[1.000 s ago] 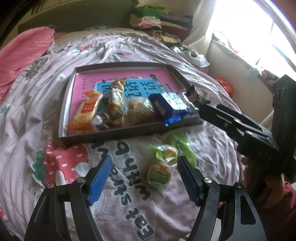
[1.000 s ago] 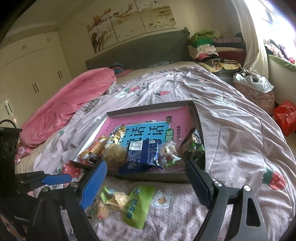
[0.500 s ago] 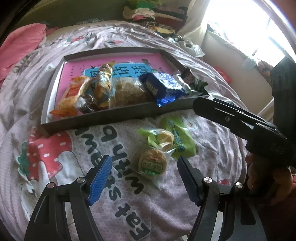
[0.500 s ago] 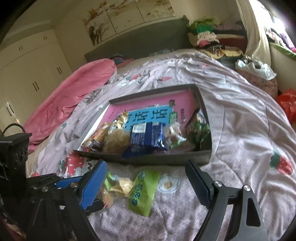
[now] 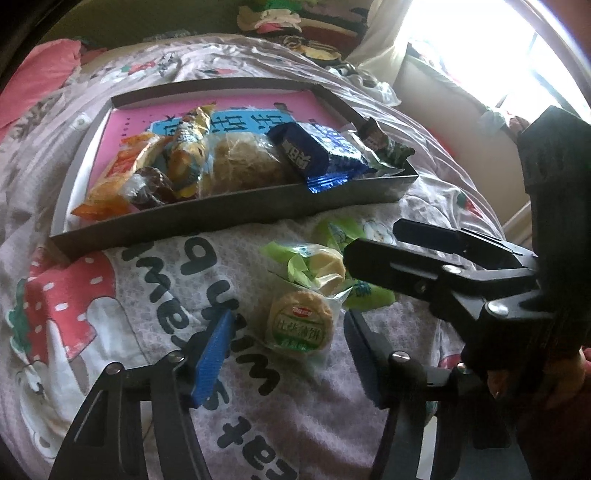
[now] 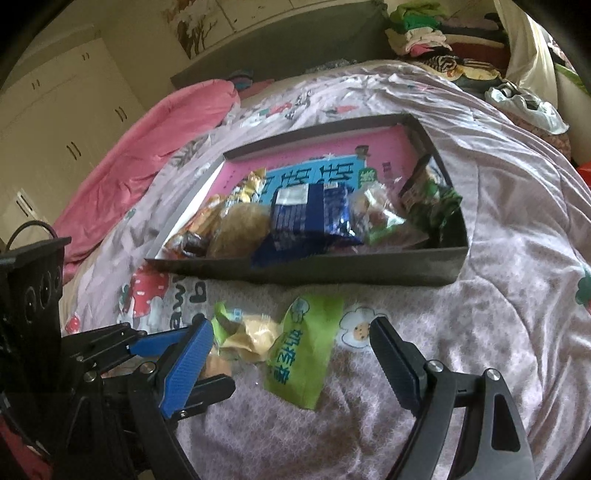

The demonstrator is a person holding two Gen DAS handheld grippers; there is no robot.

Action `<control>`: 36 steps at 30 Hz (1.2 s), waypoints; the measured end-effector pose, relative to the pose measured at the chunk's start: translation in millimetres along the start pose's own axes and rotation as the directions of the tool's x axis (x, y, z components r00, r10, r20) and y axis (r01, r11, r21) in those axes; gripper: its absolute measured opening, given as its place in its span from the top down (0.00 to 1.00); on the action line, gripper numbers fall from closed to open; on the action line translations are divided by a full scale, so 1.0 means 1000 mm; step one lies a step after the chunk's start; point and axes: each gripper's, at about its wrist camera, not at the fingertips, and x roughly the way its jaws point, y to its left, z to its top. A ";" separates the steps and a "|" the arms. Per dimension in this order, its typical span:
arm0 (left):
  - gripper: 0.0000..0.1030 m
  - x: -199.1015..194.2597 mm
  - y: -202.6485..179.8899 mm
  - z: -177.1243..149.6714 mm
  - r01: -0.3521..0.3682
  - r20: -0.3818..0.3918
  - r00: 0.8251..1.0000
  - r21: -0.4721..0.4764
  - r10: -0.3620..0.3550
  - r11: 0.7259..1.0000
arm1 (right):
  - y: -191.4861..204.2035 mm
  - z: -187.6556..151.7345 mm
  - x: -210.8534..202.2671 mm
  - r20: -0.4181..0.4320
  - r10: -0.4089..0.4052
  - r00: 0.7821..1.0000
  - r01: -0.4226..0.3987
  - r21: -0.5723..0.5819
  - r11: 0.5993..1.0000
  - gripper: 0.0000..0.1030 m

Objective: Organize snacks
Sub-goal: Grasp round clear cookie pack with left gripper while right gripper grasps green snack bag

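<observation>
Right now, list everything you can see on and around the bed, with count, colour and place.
Shallow grey cardboard tray: one, pink-lined, on the bedspread.
Blue foil snack packet: one, inside the tray, right of middle.
Other wrapped snacks in tray: several, orange, yellow, brown, green; exact count unclear.
Round biscuit in clear wrapper: one, tan with green label, on the bedspread between the left fingers.
Pale pastry in green wrapper: one, beside it.
Flat green sachet: one, before the tray.
Strawberry-print lilac bedspread: one.
Pink quilt: one, far left.
Folded clothes pile: one, by the headboard.
Left hand-held gripper: black, blue pads, closing around the biscuit.
Right hand-held gripper: open above the sachet.
</observation>
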 end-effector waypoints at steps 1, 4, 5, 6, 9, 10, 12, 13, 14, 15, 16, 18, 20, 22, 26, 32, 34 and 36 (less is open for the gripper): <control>0.44 0.001 0.000 0.000 0.002 -0.002 1.000 0.001 -0.002 1.000 | 0.000 0.000 0.002 -0.005 0.000 1.000 0.000 0.001 1.000 0.16; 0.52 0.005 0.000 -0.001 0.007 -0.007 1.000 0.005 -0.007 1.000 | -0.001 -0.001 0.007 -0.024 0.006 1.000 -0.005 0.010 1.000 0.16; 0.54 0.006 0.000 -0.001 0.011 -0.007 1.000 0.008 -0.011 1.000 | -0.001 -0.001 0.010 -0.034 0.006 0.999 -0.006 0.012 1.000 0.16; 0.56 0.005 0.001 -0.002 0.014 -0.006 1.000 0.007 -0.014 1.000 | 0.000 -0.002 0.012 -0.042 0.001 0.999 0.000 0.011 1.000 0.16; 0.58 0.005 0.004 -0.003 0.022 -0.007 1.000 0.004 -0.022 1.000 | 0.001 0.000 0.017 -0.050 -0.014 0.999 0.015 0.005 1.000 0.16; 0.58 0.004 0.005 -0.003 0.023 -0.008 1.000 0.000 -0.023 1.000 | 0.002 0.000 0.018 -0.051 -0.017 0.999 0.017 0.000 1.000 0.16; 0.58 0.003 0.006 -0.003 0.018 -0.014 1.000 -0.005 -0.018 1.000 | 0.006 -0.001 0.022 -0.055 -0.020 0.998 0.019 -0.013 1.000 0.16; 0.58 0.002 0.006 -0.004 0.015 -0.015 1.000 -0.005 -0.015 1.000 | 0.008 -0.001 0.023 -0.055 -0.022 0.998 0.021 -0.020 1.000 0.17; 0.58 0.000 0.007 -0.005 0.009 -0.017 1.000 -0.003 -0.009 1.000 | 0.009 -0.001 0.024 -0.056 -0.021 0.998 0.020 -0.027 0.999 0.17; 0.58 -0.001 0.007 -0.005 0.003 -0.019 1.000 -0.002 -0.003 1.000 | 0.011 -0.001 0.025 -0.056 -0.022 0.998 0.020 -0.036 0.999 0.18; 0.58 -0.002 0.008 -0.006 -0.002 -0.020 1.000 -0.003 0.002 1.000 | 0.014 -0.001 0.026 -0.055 -0.018 0.998 0.015 -0.046 0.999 0.21; 0.58 -0.004 0.011 -0.007 -0.009 -0.024 1.000 -0.007 0.008 1.000 | 0.020 -0.001 0.028 -0.055 -0.005 0.998 0.001 -0.064 0.998 0.26; 0.58 -0.005 0.013 -0.009 -0.015 -0.027 1.000 -0.009 0.014 1.000 | 0.026 -0.002 0.031 -0.059 0.006 0.998 -0.011 -0.084 0.996 0.35; 0.58 -0.005 0.016 -0.009 -0.014 -0.031 0.999 -0.015 0.013 1.000 | 0.031 -0.003 0.035 -0.068 0.025 0.997 -0.032 -0.098 0.995 0.42; 0.58 -0.004 0.018 -0.010 -0.013 -0.035 0.999 -0.021 0.012 1.000 | 0.036 -0.004 0.043 -0.088 0.082 0.993 -0.090 -0.098 0.991 0.64; 0.58 -0.004 0.017 -0.011 -0.004 -0.027 1.000 -0.024 0.003 1.000 | 0.031 -0.005 0.037 -0.079 0.124 0.989 -0.130 -0.083 0.988 0.66; 0.59 -0.005 0.016 -0.011 0.002 -0.022 1.000 -0.024 -0.002 1.000 | 0.030 -0.005 0.032 -0.065 0.123 0.990 -0.128 -0.086 0.988 0.66; 0.60 -0.009 0.016 -0.011 0.001 -0.015 1.000 -0.025 -0.001 1.000 | 0.029 -0.004 0.024 -0.040 0.123 0.992 -0.126 -0.088 0.988 0.66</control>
